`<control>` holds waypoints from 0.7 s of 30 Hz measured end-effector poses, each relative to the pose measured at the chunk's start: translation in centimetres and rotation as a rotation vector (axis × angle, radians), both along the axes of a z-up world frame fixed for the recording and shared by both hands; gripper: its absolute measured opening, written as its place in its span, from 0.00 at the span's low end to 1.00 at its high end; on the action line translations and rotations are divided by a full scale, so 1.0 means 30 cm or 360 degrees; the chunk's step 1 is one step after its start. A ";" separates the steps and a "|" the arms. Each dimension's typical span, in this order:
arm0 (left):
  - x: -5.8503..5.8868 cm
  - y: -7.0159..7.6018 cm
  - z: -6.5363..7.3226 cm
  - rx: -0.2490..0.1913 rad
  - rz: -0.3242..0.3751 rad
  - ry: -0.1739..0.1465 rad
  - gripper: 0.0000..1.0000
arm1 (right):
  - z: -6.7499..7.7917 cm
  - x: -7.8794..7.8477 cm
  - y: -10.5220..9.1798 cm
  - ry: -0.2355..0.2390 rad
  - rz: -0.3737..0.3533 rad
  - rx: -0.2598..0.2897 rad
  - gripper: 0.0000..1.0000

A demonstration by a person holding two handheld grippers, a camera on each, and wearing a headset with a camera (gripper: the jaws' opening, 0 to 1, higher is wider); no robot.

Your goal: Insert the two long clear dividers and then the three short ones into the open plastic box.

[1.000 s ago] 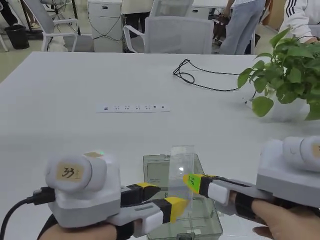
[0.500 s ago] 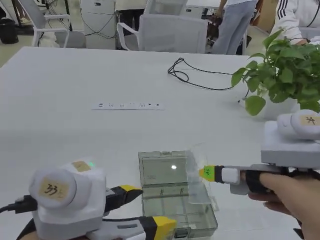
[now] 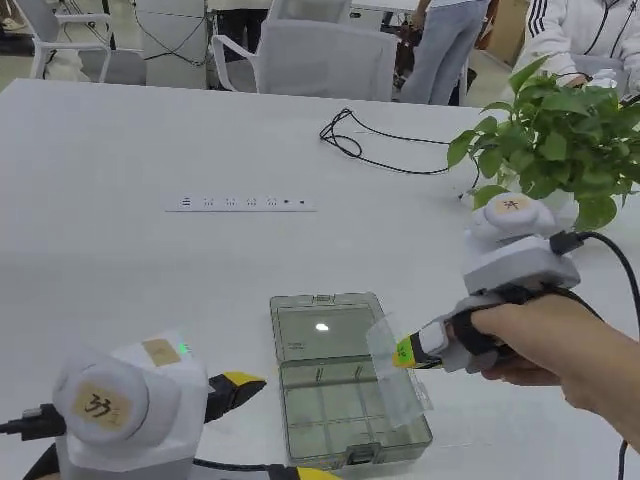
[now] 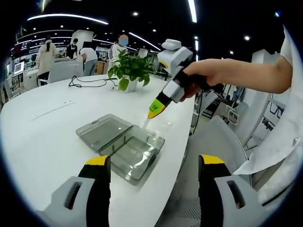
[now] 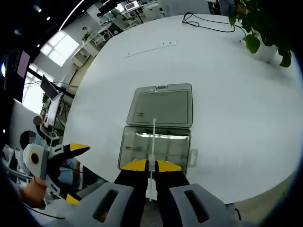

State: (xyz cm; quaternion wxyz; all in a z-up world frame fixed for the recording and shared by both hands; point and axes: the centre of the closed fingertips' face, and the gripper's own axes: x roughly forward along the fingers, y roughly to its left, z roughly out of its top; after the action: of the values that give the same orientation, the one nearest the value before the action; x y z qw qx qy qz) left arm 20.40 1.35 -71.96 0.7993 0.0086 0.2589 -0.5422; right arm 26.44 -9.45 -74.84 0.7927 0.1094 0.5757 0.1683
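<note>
My right gripper (image 3: 400, 352) is clamped on a clear divider (image 3: 393, 378), tilted over the open plastic box (image 3: 283, 400) by the bench's (image 3: 120, 270) near edge. My left gripper (image 4: 154, 160) gapes empty.

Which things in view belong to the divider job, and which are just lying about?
Job: open plastic box; clear divider, shut in the right hand-held gripper; left hand-held gripper, open.
Lying about: power strip; black cable; potted plant.
</note>
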 end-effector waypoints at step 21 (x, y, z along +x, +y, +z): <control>-0.026 0.009 -0.016 -0.0073 -0.0098 0.0017 0.82 | -0.121 0.025 -0.008 0.0136 -0.0103 -0.0155 0.07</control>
State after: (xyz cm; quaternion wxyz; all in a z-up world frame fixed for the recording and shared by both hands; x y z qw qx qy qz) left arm 19.61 1.63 -72.45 0.7809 -0.0047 0.2504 -0.5722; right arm 27.18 -9.68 -78.46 0.7768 0.0965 0.6126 0.1095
